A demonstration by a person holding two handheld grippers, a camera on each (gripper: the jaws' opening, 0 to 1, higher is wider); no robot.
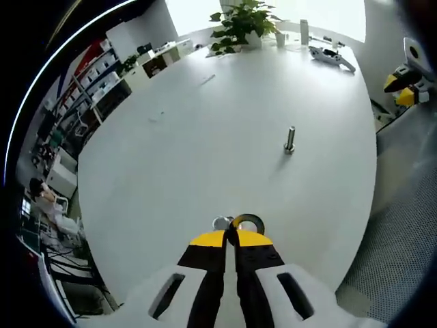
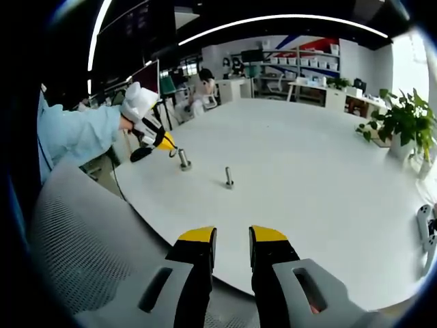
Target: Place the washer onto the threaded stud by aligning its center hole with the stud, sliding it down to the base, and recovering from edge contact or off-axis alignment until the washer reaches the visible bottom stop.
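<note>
1. White and round, the table (image 1: 171,157) is carrying the whole scene, with a potted plant (image 1: 239,24) at its far edge and office shelving running behind.
2. Left gripper (image 1: 234,236) is pinching its yellow-tipped jaws together on the washer (image 1: 247,223), which is poking out just past the tips, low over the near side of the table.
3. Washer is reading as a dark, thin metal ring with a clear centre hole, held on edge by its rim; a small shiny piece (image 1: 220,223) is lying just beside it, too blurred to name.
4. Threaded stud (image 1: 289,140) is standing upright on a small base, well apart from the washer, out toward the middle of the table.
5. In the right gripper view a second upright stud-like piece (image 2: 183,160) is sitting just beside the left gripper (image 2: 166,145), so picking the wrong target is looking like a real risk.
6. Right gripper (image 2: 232,239) is hanging off the table's edge with jaws parted and nothing between them.
7. Danger ahead, as I judge it: an edge-on grip is meaning the ring must be tipped flat first, and a shallow pinch could let it twist or drop.
8. Coming in tilted could catch the hole's edge on the stud tip or the threads, jamming it above the base.
</note>
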